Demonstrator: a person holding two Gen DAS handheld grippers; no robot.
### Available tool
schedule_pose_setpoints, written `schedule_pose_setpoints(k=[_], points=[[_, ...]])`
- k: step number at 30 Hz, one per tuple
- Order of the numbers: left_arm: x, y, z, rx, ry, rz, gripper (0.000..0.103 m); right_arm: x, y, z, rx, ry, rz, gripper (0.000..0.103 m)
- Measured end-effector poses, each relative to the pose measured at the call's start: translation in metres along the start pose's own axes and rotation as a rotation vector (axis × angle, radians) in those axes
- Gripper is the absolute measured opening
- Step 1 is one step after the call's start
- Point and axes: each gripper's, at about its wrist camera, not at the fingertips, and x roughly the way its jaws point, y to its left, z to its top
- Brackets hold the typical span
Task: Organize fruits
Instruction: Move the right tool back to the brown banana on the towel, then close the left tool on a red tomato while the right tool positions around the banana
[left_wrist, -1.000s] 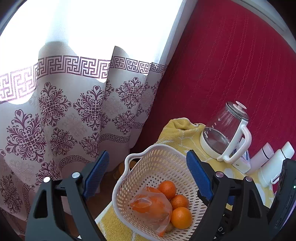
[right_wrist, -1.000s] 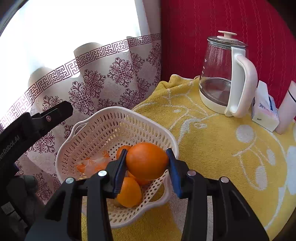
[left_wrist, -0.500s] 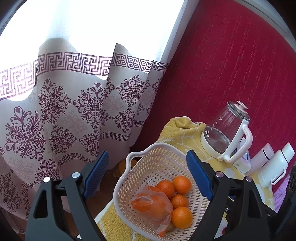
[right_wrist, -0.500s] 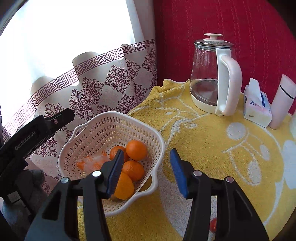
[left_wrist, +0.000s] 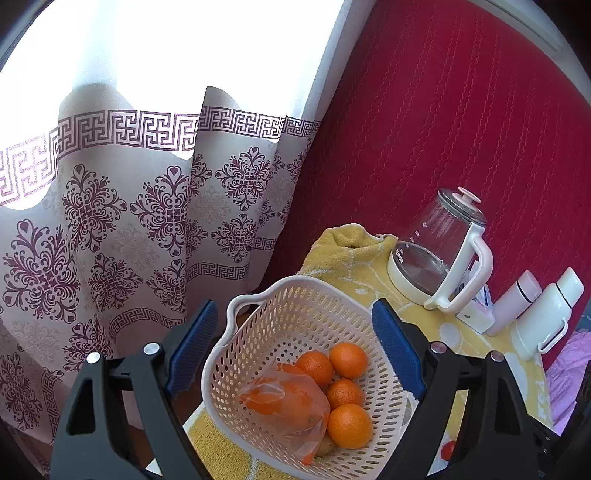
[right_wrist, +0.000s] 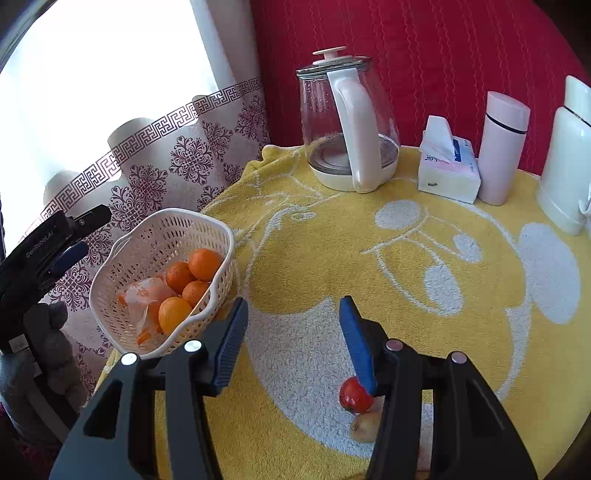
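Observation:
A white perforated basket (left_wrist: 295, 317) (right_wrist: 122, 273) stands at the left edge of the yellow towel-covered table (right_wrist: 406, 266). Inside lie several oranges (left_wrist: 349, 424) (right_wrist: 205, 264) and a clear bag of orange fruit (left_wrist: 286, 402) (right_wrist: 142, 295). My left gripper (left_wrist: 291, 347) hangs open just above and before the basket, nothing between its blue pads. My right gripper (right_wrist: 291, 332) is open over the towel, right of the basket. A small red fruit (right_wrist: 354, 397) and a pale brownish fruit (right_wrist: 365, 426) lie on the towel by its right finger, partly hidden behind it.
A glass kettle (right_wrist: 347, 125) (left_wrist: 439, 254) stands at the back of the table. A tissue pack (right_wrist: 448, 168), a pink flask (right_wrist: 502, 147) and a white bottle (right_wrist: 565, 162) line the back right. A patterned curtain (left_wrist: 129, 221) and a red wall (left_wrist: 443, 129) close the far side.
My right gripper let go of the orange, which now lies in the basket, then drew back and to the right over the towel. The left gripper has barely moved.

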Motion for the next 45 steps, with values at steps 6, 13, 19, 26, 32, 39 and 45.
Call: schedule_pose_setpoints(k=[6,13,19,26,32,39,45], points=[[0.0,-0.014,-0.006,0.045,0.007,-0.022,0.087,-0.015,-0.036,-0.018,0.07,0.007,-0.021,0.052],[-0.004,-0.037,-0.014,0.113,0.008,-0.051,0.089,-0.029,-0.066,-0.043,0.13,0.017,-0.038,0.052],[-0.007,-0.055,-0.022,0.168,0.005,-0.068,0.091,-0.044,-0.09,-0.064,0.205,0.019,-0.025,0.052],[-0.009,-0.068,-0.028,0.203,0.008,-0.082,0.091,-0.059,-0.106,-0.085,0.208,0.03,-0.029,0.053],[-0.01,-0.075,-0.032,0.222,0.011,-0.091,0.091,-0.061,-0.114,-0.108,0.162,0.078,-0.043,0.053],[-0.011,-0.083,-0.038,0.244,0.018,-0.102,0.091,-0.062,-0.109,-0.123,0.085,0.112,-0.023,0.054],[-0.012,-0.09,-0.042,0.268,0.019,-0.109,0.091,-0.055,-0.099,-0.128,0.001,0.138,-0.034,0.054]])
